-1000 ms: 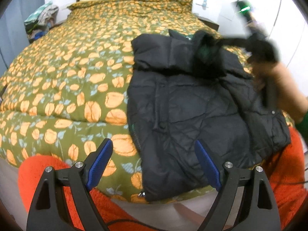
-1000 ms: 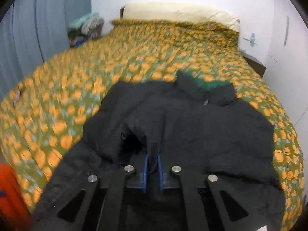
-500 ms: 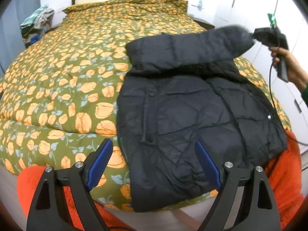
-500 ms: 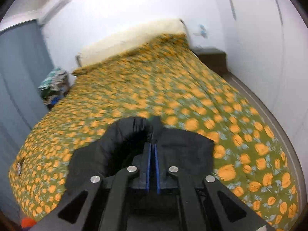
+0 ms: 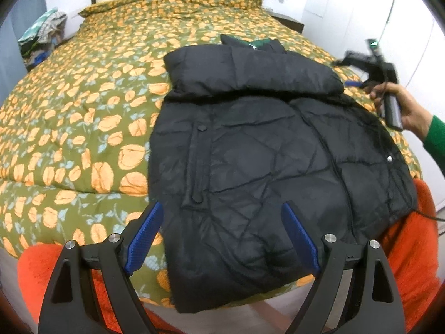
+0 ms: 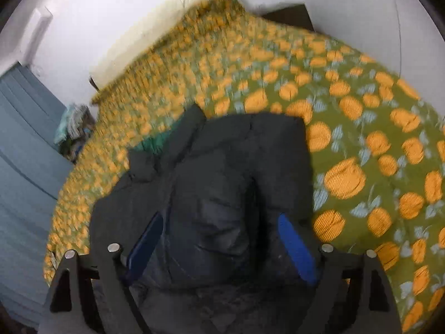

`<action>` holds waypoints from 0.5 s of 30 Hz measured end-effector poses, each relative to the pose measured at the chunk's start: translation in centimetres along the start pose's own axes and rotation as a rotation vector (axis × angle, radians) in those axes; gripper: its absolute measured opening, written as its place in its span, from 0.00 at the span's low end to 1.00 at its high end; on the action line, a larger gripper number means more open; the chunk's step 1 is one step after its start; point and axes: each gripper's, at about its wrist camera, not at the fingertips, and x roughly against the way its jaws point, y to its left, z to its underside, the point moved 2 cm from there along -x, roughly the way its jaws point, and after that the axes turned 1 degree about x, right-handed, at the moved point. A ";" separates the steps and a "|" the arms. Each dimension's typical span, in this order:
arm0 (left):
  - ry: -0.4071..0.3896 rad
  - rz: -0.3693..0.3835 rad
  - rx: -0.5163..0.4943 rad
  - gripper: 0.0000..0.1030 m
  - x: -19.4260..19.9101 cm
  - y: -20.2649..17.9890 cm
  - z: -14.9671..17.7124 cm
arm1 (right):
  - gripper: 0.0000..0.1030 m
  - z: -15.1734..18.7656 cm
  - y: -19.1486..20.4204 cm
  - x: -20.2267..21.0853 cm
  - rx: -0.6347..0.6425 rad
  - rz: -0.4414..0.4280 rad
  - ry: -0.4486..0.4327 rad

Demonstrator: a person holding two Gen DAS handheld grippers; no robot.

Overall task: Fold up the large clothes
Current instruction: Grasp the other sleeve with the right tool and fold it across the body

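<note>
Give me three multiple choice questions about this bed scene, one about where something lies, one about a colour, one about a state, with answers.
1. Where does the black puffer jacket lie?
A. on the floral bedspread
B. on the floor
C. on a chair

2. What colour are the pads of the left tongs?
A. red
B. blue
C. white

3. How do the right tongs stand?
A. shut on a sleeve
B. open above the jacket
C. out of sight

Answers: 1 A, bedspread shows around it. 2 B, both pads are blue. 3 B, the pads stand wide apart.
</note>
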 end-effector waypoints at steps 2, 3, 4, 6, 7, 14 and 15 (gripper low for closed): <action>0.000 0.000 -0.003 0.85 -0.1 -0.3 -0.4 | 0.76 0.7 0.1 -2.4 0.005 0.023 0.095; 0.001 -0.006 -0.002 0.85 -0.1 -0.3 -0.5 | 0.37 1.0 0.4 -3.5 0.007 0.008 0.124; 0.000 -0.017 0.002 0.85 0.0 -0.2 -0.6 | 0.27 1.0 0.8 -3.4 0.026 0.025 0.113; 0.000 -0.028 0.021 0.85 -0.1 0.5 -0.9 | 0.13 -0.1 3.0 -1.1 0.117 0.050 -0.004; 0.002 -0.027 0.035 0.85 -0.2 0.9 -1.0 | 0.12 -0.7 3.6 0.0 0.135 0.051 -0.051; 0.013 -0.022 0.094 0.85 -3.2 2.9 -4.9 | 0.20 -1.4 1.0 -3.3 0.138 0.226 0.023; 0.007 -0.033 0.098 0.85 -3.7 3.1 -6.4 | 0.28 -0.9 0.3 -4.3 0.122 0.226 0.052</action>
